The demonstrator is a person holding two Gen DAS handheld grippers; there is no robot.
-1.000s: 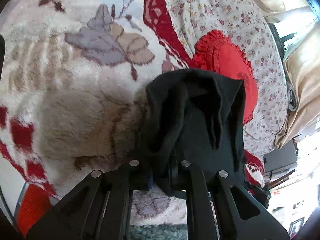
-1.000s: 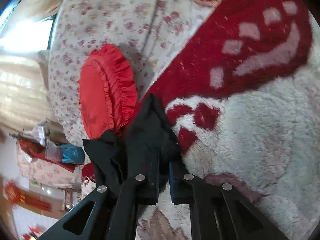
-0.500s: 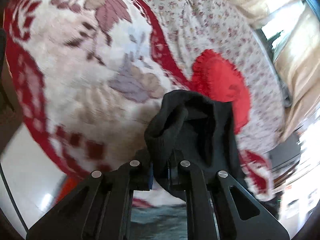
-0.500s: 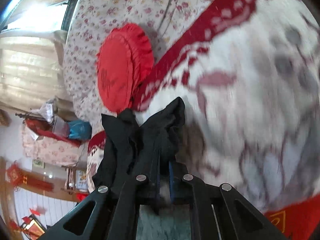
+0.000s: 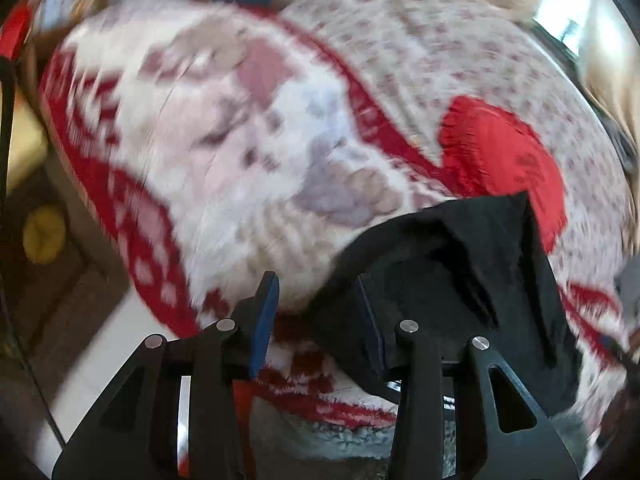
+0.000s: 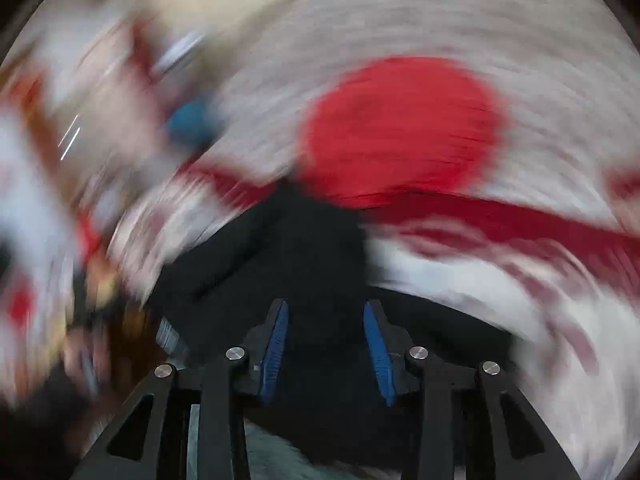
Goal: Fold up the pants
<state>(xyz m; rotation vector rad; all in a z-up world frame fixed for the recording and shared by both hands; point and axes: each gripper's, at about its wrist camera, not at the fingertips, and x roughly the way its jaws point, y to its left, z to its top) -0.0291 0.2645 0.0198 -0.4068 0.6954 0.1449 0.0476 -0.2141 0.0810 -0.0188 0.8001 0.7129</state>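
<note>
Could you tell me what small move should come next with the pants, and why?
Probably pull both back clear. The left hand-held gripper and right hand-held gripper are open, and the black pants lie bunched on the blanket, over the left one's right finger, so retreat gently.

The left gripper (image 5: pixel 316 312) and the right gripper (image 6: pixel 326 340) both have their fingers spread apart.
</note>
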